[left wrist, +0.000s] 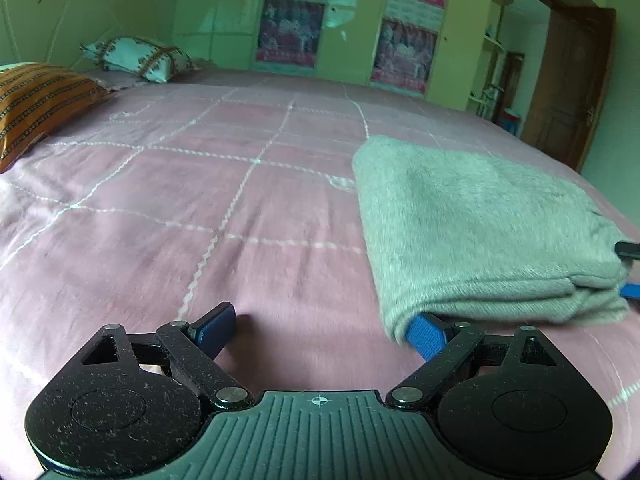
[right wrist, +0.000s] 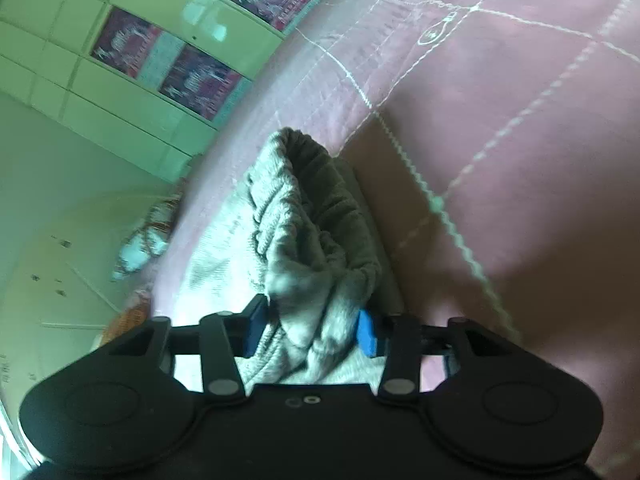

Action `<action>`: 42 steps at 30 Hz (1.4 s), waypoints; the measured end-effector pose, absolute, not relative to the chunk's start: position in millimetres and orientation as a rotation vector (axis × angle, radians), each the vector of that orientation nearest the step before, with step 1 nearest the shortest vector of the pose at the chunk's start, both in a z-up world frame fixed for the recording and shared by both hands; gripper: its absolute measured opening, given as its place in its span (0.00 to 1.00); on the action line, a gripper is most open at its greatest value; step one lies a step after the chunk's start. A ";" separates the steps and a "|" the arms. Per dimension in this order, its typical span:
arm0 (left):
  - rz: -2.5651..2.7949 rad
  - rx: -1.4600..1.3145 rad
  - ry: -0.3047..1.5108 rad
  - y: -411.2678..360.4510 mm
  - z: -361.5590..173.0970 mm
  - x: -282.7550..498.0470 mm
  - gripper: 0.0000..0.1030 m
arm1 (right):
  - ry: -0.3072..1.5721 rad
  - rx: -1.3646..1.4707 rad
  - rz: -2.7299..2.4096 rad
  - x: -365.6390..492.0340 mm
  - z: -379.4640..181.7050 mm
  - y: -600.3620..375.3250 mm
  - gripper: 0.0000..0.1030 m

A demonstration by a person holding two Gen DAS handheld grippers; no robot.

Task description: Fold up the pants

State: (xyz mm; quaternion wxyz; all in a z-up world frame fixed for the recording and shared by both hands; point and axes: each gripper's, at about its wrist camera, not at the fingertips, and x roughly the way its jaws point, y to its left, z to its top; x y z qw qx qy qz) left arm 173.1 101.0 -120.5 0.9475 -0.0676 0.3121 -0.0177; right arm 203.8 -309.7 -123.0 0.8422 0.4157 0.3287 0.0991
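Note:
The grey pants (left wrist: 480, 216) lie folded into a thick rectangle on the right of the pink bed cover (left wrist: 200, 208). My left gripper (left wrist: 320, 326) stands wide open low over the cover. Its right blue pad (left wrist: 426, 336) sits under the near left corner of the pants, and its left pad rests on bare cover. In the right wrist view the bunched waistband of the pants (right wrist: 304, 240) fills the gap of my right gripper (right wrist: 311, 330), with cloth touching both blue pads. The right gripper's fingertips (left wrist: 629, 249) show at the pants' right edge in the left wrist view.
An orange striped pillow (left wrist: 36, 104) and a white patterned pillow (left wrist: 140, 58) lie at the head of the bed, far left. A pale wardrobe with posters (left wrist: 292, 32) stands behind the bed. A brown door (left wrist: 568, 92) is at the right.

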 end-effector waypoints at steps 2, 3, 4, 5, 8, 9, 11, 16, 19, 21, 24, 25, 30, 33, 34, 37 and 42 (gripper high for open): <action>-0.056 -0.119 0.661 108.1 -115.7 164.2 0.88 | 0.690 0.803 0.172 192.2 -112.2 -313.7 0.22; -0.049 -0.116 0.667 112.6 -112.6 159.2 0.88 | 0.687 0.782 0.152 187.3 -107.7 -319.5 0.21; -0.042 -0.125 0.670 117.8 -107.7 155.8 0.88 | 0.678 0.786 0.145 183.9 -105.2 -326.2 0.24; -0.051 -0.141 0.647 123.1 -99.8 152.7 0.88 | 0.659 0.774 0.125 180.4 -99.9 -333.5 0.26; -0.049 -0.140 0.562 123.0 -71.1 162.9 0.88 | 0.600 0.708 0.162 186.5 -79.0 -334.6 0.23; -0.061 -0.142 0.542 118.6 -61.9 173.3 0.88 | 0.588 0.693 0.183 194.0 -71.8 -329.2 0.23; -0.085 -0.122 0.521 102.5 -45.9 203.8 0.88 | 0.569 0.660 0.230 212.9 -59.8 -314.0 0.23; -0.185 -0.110 0.517 53.6 -25.2 289.9 0.88 | 0.582 0.549 0.274 278.1 -43.1 -268.4 0.25; -0.267 -0.154 0.577 28.6 -39.2 329.7 0.88 | 0.609 0.489 0.296 309.0 -46.7 -246.5 0.26; -0.283 -0.165 0.641 21.6 -59.6 352.9 0.88 | 0.664 0.409 0.286 324.2 -60.9 -237.8 0.23; -0.230 -0.124 0.768 23.9 -98.1 378.0 0.88 | 0.744 0.388 0.227 335.5 -92.0 -252.1 0.00; -0.232 -0.134 0.753 28.2 -97.4 377.1 0.88 | 0.743 0.440 0.258 334.5 -96.0 -260.7 0.00; -0.172 -0.206 0.647 58.2 -64.2 361.5 0.88 | 0.680 0.409 0.284 318.6 -68.8 -272.4 0.18; -0.168 -0.164 0.661 54.5 -62.7 375.3 0.88 | 0.655 0.392 0.307 328.1 -57.2 -261.0 0.21; -0.171 -0.155 0.675 51.1 -65.4 382.8 0.88 | 0.661 0.384 0.319 335.6 -58.1 -255.6 0.21; -0.135 -0.134 0.771 49.5 -87.9 410.5 0.88 | 0.768 0.360 0.283 367.8 -74.5 -243.3 0.13; -0.097 -0.265 0.794 76.4 -92.4 400.4 0.88 | 0.782 0.480 0.243 371.8 -78.7 -271.9 0.00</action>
